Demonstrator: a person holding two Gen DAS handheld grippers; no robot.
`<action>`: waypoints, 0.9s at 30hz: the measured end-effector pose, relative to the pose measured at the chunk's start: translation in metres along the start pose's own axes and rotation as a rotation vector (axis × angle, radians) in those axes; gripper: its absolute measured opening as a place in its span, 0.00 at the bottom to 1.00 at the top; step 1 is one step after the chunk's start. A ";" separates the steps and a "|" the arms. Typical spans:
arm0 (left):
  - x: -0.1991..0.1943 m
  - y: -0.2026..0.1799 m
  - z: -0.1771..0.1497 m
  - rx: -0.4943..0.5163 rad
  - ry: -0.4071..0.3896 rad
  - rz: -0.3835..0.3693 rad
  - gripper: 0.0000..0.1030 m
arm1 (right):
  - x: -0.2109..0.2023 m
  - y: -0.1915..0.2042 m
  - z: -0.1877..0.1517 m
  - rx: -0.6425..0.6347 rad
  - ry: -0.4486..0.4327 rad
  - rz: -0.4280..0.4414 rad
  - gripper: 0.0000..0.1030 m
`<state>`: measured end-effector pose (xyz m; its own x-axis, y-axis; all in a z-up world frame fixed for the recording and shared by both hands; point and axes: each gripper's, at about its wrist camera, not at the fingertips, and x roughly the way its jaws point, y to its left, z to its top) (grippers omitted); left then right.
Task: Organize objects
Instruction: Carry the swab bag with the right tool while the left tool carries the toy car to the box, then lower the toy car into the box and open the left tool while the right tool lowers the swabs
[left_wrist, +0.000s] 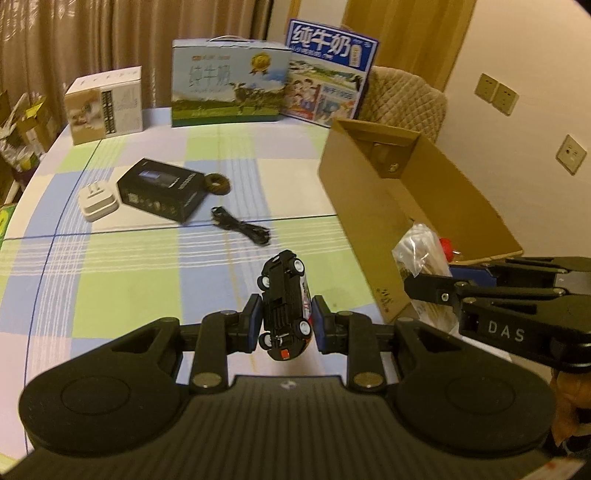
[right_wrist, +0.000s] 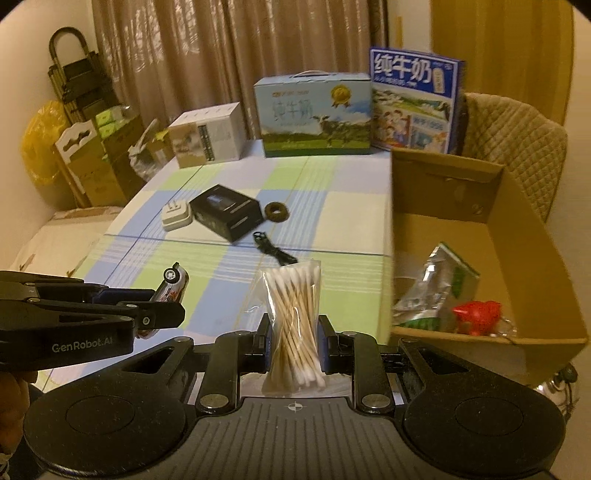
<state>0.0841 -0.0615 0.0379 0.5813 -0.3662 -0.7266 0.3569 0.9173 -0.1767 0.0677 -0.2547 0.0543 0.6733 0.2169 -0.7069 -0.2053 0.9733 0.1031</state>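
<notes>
The left gripper (left_wrist: 285, 320), marked "GenRobot.AI", pinches a glossy black toy car (left_wrist: 284, 302) wheels-up; the right gripper (right_wrist: 293, 334), marked "DAS", clamps a clear crinkly bag of cotton swabs (right_wrist: 293, 325). Right of both stands an open cardboard box (right_wrist: 517, 221); ahead lie a coiled black cable (left_wrist: 242, 229) and matte black carton (left_wrist: 162, 194).

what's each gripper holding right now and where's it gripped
Left gripper: toy car, clamped across its roof and underside near one end. Right gripper: bag of cotton swabs, pinched across its lower middle.
</notes>
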 end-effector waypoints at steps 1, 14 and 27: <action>0.000 -0.003 0.001 0.003 -0.002 -0.003 0.23 | -0.003 -0.003 0.000 0.005 -0.005 -0.004 0.19; 0.002 -0.037 0.013 0.038 -0.015 -0.053 0.23 | -0.036 -0.038 0.003 0.051 -0.057 -0.066 0.19; 0.012 -0.084 0.034 0.092 -0.025 -0.127 0.23 | -0.061 -0.087 0.010 0.096 -0.087 -0.147 0.19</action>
<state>0.0857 -0.1479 0.0666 0.5450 -0.4835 -0.6850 0.4936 0.8454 -0.2040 0.0514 -0.3522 0.0951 0.7507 0.0732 -0.6566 -0.0337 0.9968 0.0725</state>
